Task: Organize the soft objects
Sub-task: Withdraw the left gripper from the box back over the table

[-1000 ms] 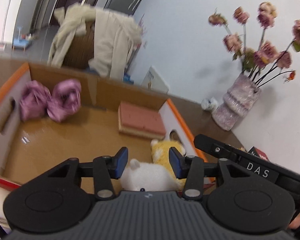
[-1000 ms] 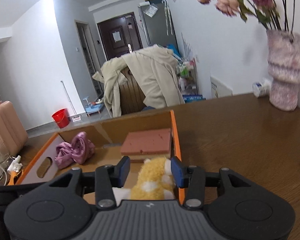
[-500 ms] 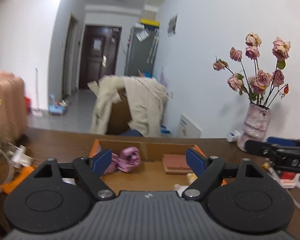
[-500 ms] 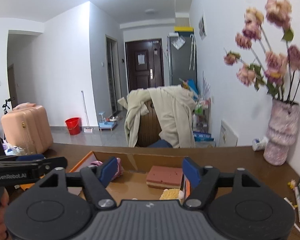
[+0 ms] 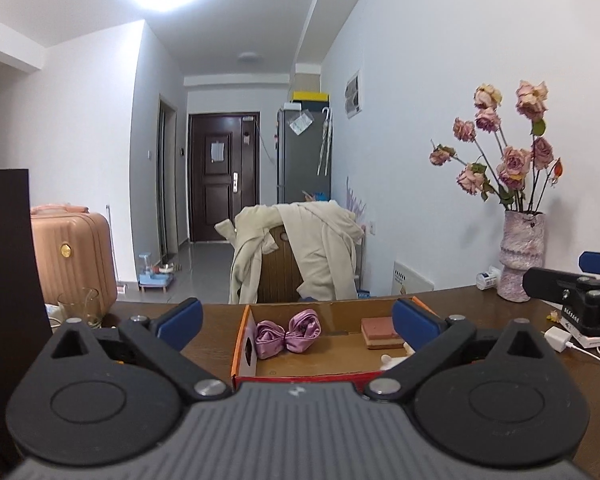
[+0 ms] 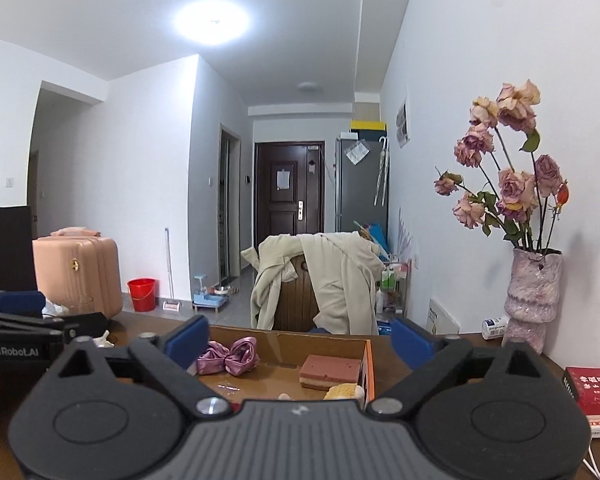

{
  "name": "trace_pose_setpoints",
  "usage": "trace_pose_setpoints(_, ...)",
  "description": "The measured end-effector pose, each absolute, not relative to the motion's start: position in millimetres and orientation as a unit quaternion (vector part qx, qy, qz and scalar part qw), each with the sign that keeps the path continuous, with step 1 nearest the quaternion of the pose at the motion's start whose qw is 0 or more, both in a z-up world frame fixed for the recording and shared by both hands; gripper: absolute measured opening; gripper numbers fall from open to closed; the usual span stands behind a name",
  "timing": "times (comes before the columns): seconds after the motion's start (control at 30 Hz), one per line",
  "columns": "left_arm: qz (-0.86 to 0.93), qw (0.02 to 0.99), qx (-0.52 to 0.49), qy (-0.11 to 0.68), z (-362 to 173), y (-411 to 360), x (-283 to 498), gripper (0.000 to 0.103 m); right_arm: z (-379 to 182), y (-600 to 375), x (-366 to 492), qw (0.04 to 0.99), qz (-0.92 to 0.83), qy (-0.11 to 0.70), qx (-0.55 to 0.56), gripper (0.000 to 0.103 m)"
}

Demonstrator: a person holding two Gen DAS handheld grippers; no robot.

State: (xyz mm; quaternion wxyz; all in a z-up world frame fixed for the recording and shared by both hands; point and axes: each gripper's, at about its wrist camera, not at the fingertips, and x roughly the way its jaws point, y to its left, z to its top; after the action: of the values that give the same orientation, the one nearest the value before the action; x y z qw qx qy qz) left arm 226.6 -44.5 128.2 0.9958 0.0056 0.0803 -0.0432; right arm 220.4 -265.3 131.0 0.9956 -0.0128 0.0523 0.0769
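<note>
Cardboard box (image 5: pixel 242 344) on the table holds the purple bow (image 5: pixel 288 332) at its left end, the pink sponge (image 5: pixel 380 332) at its right, and two plush toys (image 6: pixel 342 391) near the right front corner. Left gripper (image 5: pixel 296 322) and right gripper (image 6: pixel 300 340), their jaws just opened wide with nothing between, have backed away from the toys. The toy by the rim might tumble out.
</note>
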Motion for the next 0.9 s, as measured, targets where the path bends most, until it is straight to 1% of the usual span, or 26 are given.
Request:
trace_pose_setpoints(0.13, -0.034, 0.997, 0.01, 0.066, 123, -44, 199, 0.103, 124, -265, 200, 0.996, 0.074, 0.045, -0.013, 0.103)
trace_pose_setpoints(0.33, -0.041, 0.997, 0.009, 0.062, 101, -36, 132, 0.103, 105, -261, 146, 0.995, 0.082, 0.043, -0.029, 0.103)
trace_pose_setpoints(0.43, -0.035, 0.998, 0.001, 0.06, 87, -29, 98, 0.103, 91, -256, 116, 0.994, 0.09, 0.049, -0.041, 0.103)
trace_pose_setpoints(0.57, -0.027, 0.997, -0.022, 0.075, 67, -16, 60, 0.103, 63, -252, 75, 0.993, 0.095, 0.07, -0.027, 0.103)
trace_pose_setpoints(0.7, -0.023, 0.996, -0.006, 0.088, 54, -12, 44, 0.103, 36, -250, 44, 0.991, 0.104, 0.086, 0.0, 0.103)
trace_pose_setpoints(0.83, -0.019, 0.996, -0.017, 0.083, 56, -10, 45, 0.103, 26, -243, 43, 0.989, 0.109, 0.104, 0.0, 0.103)
trace_pose_setpoints(0.9, -0.022, 0.996, -0.015, 0.085, 56, -13, 49, 0.103, 24, -241, 42, 0.989, 0.108, 0.099, 0.004, 0.103)
